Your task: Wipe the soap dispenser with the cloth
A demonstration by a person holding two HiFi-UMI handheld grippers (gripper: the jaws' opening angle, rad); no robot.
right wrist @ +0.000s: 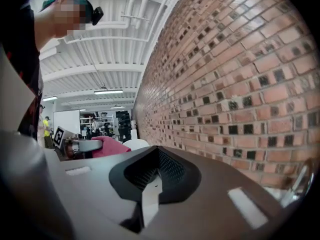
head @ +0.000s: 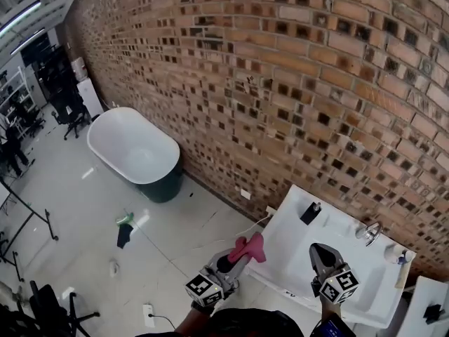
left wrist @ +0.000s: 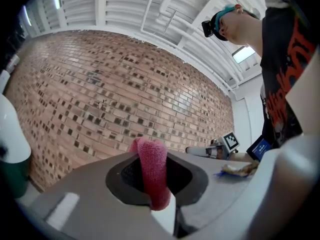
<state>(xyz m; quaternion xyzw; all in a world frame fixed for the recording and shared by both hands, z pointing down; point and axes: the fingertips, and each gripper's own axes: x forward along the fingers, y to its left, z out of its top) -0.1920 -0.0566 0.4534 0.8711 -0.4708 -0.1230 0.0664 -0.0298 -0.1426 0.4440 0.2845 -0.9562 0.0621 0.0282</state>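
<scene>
A pink cloth [head: 250, 248] hangs pinched in my left gripper [head: 238, 253], just off the left edge of the white sink [head: 351, 286]. In the left gripper view the cloth [left wrist: 152, 174] stands folded between the closed jaws. The black soap dispenser [head: 311, 213] stands upright at the sink's back left corner, beyond both grippers. My right gripper [head: 321, 257] hovers over the basin, shut with nothing between its jaws, as the right gripper view [right wrist: 156, 176] shows. From there the cloth [right wrist: 111, 146] and the left gripper show at the left.
A chrome tap [head: 370, 232] sits at the sink's back edge by the brick wall [head: 295, 83]. A white bathtub [head: 133, 146] stands against the wall at the left. Small items [head: 125, 229] lie on the floor. A white unit [head: 429, 307] stands right of the sink.
</scene>
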